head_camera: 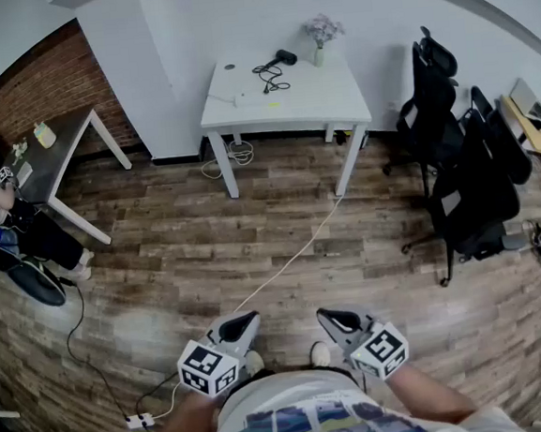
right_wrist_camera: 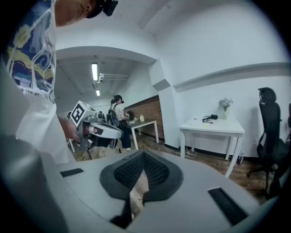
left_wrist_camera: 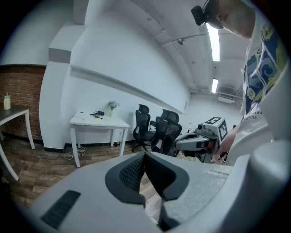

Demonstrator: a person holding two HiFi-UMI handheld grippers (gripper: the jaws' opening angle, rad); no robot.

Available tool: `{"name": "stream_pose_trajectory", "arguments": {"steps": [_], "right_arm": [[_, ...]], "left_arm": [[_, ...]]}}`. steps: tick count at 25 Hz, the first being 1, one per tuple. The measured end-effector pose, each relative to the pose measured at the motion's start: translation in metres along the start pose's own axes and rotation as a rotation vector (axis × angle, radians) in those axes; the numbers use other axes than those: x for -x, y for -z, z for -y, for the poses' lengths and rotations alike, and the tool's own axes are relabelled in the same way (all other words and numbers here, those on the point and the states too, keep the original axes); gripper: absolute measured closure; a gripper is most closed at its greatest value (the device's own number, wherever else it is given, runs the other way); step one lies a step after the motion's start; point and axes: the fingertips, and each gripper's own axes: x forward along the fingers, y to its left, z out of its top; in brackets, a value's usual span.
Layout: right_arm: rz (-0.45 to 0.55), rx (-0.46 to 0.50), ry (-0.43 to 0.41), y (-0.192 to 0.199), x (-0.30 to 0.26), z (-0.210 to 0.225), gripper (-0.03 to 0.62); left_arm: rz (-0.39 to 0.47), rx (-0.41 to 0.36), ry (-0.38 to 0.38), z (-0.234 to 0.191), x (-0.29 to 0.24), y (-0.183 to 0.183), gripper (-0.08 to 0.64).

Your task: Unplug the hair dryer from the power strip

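hair dryer (head_camera: 285,57) lying flat near the back edge of the tabletop of the white table (head_camera: 336,101), against the far wall and well apart from both grippers, so out of reach for now. black cord (head_camera: 271,77) looped loosely across the tabletop toward what looks like the power strip (head_camera: 249,97), a flat white block nearer the front edge; plug too small to make out. vase of flowers (head_camera: 321,37) just beside the dryer at the back edge, worth keeping clear of. on the wooden floor, a second white strip (head_camera: 138,421) with a pale cable (head_camera: 293,255) trailing toward the table legs. left gripper (head_camera: 242,326) and right gripper (head_camera: 338,321) carried low, side by side before the body, tipped slightly down, jaws of each pressed together on nothing: probably a carrying pose, with the walk over to the table yet to do.
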Motion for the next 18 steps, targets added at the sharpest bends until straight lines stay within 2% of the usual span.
{"name": "stream_pose_trajectory", "arguments": {"steps": [6,10,15,16,17,18], "right_arm": [[-0.013,0.015,-0.009,-0.013,-0.052,-0.044,0.595],[-0.018,0.010,0.005,-0.021,-0.088,-0.066,0.595],[0.028,-0.013,0.059,-0.033,-0.121,-0.085,0.591],[0.035,-0.003,0.068,-0.033,-0.125,-0.086,0.547],[0.042,0.004,0.073,-0.032,-0.129,-0.085,0.453],[0.048,0.005,0.080,-0.031,-0.133,-0.085,0.445]], "left_arm": [[-0.010,0.000,-0.018,-0.049,0.046,0.013,0.557],[-0.005,-0.012,0.011,-0.076,0.070,0.015,0.557],[-0.045,-0.024,0.052,-0.102,0.099,0.032,0.557],[-0.046,-0.025,0.058,-0.106,0.103,0.033,0.558],[-0.048,-0.024,0.065,-0.109,0.106,0.033,0.558],[-0.052,-0.021,0.071,-0.112,0.108,0.035,0.558]]}}
